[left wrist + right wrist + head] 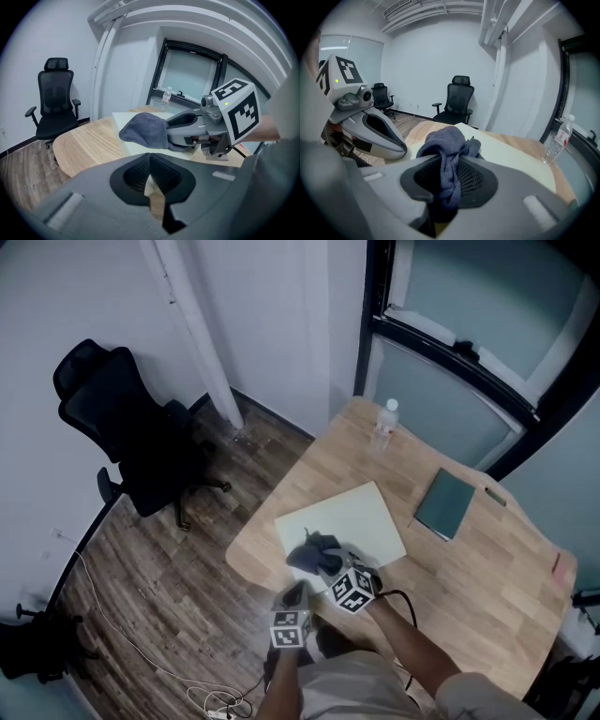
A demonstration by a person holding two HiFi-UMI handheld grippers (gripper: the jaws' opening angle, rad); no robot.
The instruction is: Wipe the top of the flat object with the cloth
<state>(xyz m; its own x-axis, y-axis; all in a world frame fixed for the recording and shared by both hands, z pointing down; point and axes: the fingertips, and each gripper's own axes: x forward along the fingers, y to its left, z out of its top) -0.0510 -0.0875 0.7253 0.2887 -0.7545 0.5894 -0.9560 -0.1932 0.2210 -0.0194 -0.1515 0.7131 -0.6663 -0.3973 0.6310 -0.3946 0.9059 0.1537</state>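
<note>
A cream flat board lies on the wooden table. Over its near corner, a dark grey-blue cloth is bunched in my right gripper, which is shut on it. In the right gripper view the cloth is pinched between the jaws and spills over their tips, with the board beyond. My left gripper hangs just off the table's near edge, beside the right one. Its jaws are shut with nothing in them. The left gripper view shows the cloth from the side.
A green book lies right of the board. A clear water bottle stands at the table's far edge. A black office chair stands on the wood floor at left. A cable runs across the floor.
</note>
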